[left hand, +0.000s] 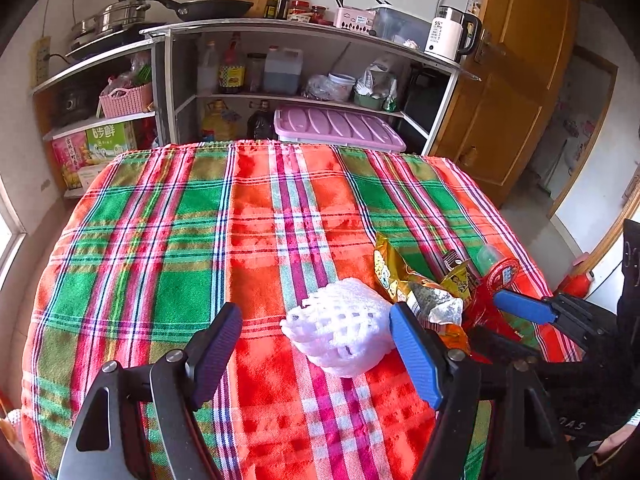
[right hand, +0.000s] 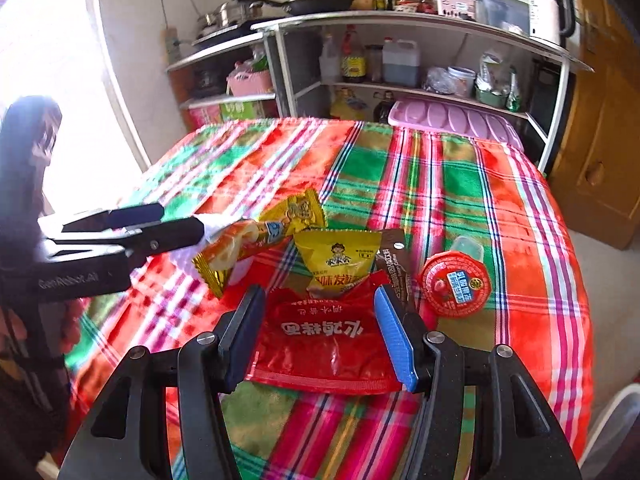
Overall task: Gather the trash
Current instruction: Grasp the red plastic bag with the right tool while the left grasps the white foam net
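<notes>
A white foam fruit net [left hand: 340, 328] lies on the plaid tablecloth [left hand: 200, 240] between the fingers of my open left gripper [left hand: 316, 344], closer to the blue right pad; neither pad presses on it. To its right is a heap of wrappers: a gold snack wrapper [left hand: 390, 276], a yellow packet [right hand: 340, 260], a brown sachet [right hand: 396, 268] and a red-lidded jelly cup [right hand: 454, 284]. My right gripper [right hand: 320, 332] is open over a flat red wrapper [right hand: 320, 344] that lies between its fingers. The left gripper [right hand: 180, 220] shows at the left of the right wrist view, around the foam net [right hand: 188, 256].
Behind the table stands a metal shelf unit [left hand: 280, 28] with pans, bottles and a white kettle [left hand: 448, 34]. A pink lidded box [left hand: 336, 126] sits just past the far table edge. A wooden cabinet [left hand: 520, 80] is at the right, a bright window [right hand: 48, 60] at the left.
</notes>
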Action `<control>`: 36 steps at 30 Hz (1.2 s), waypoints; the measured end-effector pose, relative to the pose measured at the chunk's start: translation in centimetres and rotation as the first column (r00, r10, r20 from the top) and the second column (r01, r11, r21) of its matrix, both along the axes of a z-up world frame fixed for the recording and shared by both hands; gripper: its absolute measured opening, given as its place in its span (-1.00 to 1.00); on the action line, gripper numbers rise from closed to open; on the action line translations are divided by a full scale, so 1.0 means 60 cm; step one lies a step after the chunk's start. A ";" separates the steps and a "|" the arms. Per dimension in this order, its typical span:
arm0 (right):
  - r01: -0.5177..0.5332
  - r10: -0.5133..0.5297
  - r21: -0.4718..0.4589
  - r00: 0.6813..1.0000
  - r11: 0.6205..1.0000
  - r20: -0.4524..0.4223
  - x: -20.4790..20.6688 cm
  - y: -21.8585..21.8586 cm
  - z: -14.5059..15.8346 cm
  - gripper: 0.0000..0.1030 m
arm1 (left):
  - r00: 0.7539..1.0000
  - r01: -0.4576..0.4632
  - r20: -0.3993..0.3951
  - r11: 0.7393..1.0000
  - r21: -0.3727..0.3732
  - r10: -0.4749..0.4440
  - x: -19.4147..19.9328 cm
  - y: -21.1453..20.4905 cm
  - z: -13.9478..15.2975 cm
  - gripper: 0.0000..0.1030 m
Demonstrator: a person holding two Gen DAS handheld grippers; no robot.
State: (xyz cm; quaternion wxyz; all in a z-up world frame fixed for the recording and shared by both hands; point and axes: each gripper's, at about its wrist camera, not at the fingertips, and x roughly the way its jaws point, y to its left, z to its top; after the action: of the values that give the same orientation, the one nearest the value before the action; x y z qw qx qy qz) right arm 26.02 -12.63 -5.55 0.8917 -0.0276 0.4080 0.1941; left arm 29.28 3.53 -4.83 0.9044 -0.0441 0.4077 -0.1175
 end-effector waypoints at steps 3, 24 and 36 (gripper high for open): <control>-0.051 0.050 -0.020 0.999 0.999 -0.013 -0.005 0.008 -0.009 0.12 | 1.000 0.010 -0.010 1.000 -0.003 -0.010 0.004 -0.003 -0.004 0.47; 0.006 -0.008 -0.102 1.000 0.995 -0.019 -0.005 0.001 -0.033 -0.72 | 0.998 0.054 -0.020 0.998 -0.024 -0.055 0.012 -0.018 -0.023 -0.22; -0.039 0.038 -0.014 0.999 0.999 -0.031 -0.039 -0.008 -0.020 -1.00 | 0.999 0.052 -0.010 0.999 -0.011 -0.052 -0.003 -0.011 -0.017 -0.46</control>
State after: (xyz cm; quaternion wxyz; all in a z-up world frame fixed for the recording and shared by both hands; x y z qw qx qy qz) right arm 23.67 -13.11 -6.76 0.8811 -0.0388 0.4226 0.2087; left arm 29.08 2.89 -5.83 0.8988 -0.0389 0.4126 -0.1428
